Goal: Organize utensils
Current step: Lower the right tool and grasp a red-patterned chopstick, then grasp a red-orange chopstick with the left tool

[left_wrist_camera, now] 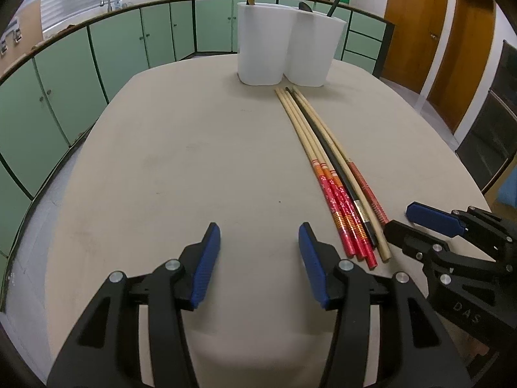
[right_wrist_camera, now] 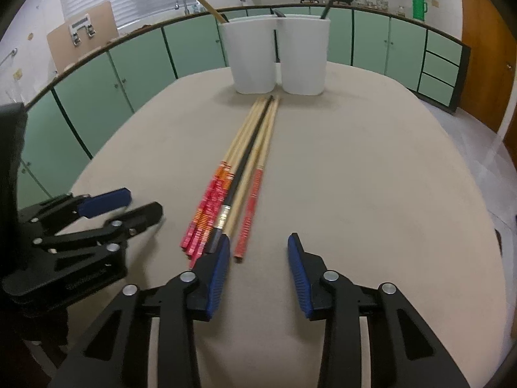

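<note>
A bundle of chopsticks [left_wrist_camera: 326, 165] is lying on the beige table [left_wrist_camera: 181, 168], running from near to far, with the red ends near and the thin tips far. The tips are pointing at two white holders [left_wrist_camera: 286, 47] that are standing side by side at the far edge; they seem to be touching each other. Some long utensils are sticking out of them.

The left gripper [left_wrist_camera: 259, 242] is hovering to the left of the bundle, its jaws spread and holding nothing. The right gripper [right_wrist_camera: 258, 252] is sitting at the near ends of the chopsticks, jaws also spread, with the left blue finger [right_wrist_camera: 218, 278] just beside the red ends.
</note>
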`<state>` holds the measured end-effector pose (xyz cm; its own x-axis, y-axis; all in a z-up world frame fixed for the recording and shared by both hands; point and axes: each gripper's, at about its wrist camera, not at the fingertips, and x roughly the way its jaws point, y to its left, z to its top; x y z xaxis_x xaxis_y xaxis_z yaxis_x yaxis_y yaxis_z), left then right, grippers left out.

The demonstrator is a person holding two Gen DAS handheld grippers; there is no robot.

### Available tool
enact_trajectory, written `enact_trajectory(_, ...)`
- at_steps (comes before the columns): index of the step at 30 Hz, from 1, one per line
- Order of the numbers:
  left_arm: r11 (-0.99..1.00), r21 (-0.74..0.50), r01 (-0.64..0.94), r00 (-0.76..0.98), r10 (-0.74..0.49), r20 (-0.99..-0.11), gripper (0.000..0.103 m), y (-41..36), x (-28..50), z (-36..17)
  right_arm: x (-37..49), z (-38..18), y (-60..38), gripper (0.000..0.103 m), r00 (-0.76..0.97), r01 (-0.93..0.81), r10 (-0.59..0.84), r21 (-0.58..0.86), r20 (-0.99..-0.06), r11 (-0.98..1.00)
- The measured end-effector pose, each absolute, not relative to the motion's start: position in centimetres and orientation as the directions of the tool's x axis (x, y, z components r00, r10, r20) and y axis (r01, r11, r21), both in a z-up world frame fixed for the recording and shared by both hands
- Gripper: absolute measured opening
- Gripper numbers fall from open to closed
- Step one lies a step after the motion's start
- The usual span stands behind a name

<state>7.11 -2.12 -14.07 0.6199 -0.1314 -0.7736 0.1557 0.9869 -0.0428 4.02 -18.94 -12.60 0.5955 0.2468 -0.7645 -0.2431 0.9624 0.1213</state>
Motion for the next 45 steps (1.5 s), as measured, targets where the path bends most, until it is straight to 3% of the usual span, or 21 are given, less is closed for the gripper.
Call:
enact_trajectory(8,0.986,-0.037,0.163,0.617,-0.131,-0.776,0.050,-2.7,7.0,-14.1,4.3,-12.8,-17.8,0.031,0.596,-0.253,0.227,0.088,-0.770,0.963)
enact_trajectory(13,0.985,-0.039,0.168,0.615,-0.136,-0.777,0.051,-2.9,6.8,-13.9,4.5,-12.8,-18.2,0.007,0.590,-0.247,0.245,0.117,-0.769,0.962)
enact_trajectory(25,0.972,-0.074,0.221,0.595,-0.195,-0.780,0.051,-4.7,5.8,-13.8,3.7,-13.0,-21.4,0.006,0.618,-0.184,0.192,0.097,-0.762,0.978)
enact_trajectory(37,0.981,-0.016,0.196,0.599,-0.132,-0.790,0.052,-4.7,5.8,-14.5,3.9,-13.2,-21.6,0.006,0.614,-0.193,0.218,0.124,-0.758,0.973)
enact_trajectory(43,0.981,-0.031,0.189,0.603,-0.141,-0.785,0.045,-5.1,5.8,-14.4,3.9,-13.3,-20.8,0.008,0.606,-0.224,0.227,0.110,-0.762,0.968)
enact_trajectory(45,0.980,-0.030,0.194,0.606,-0.144,-0.782,0.037,-5.3,5.8,-14.5,4.0,-13.4,-20.9,0.008,0.604,-0.225,0.232,0.116,-0.763,0.967)
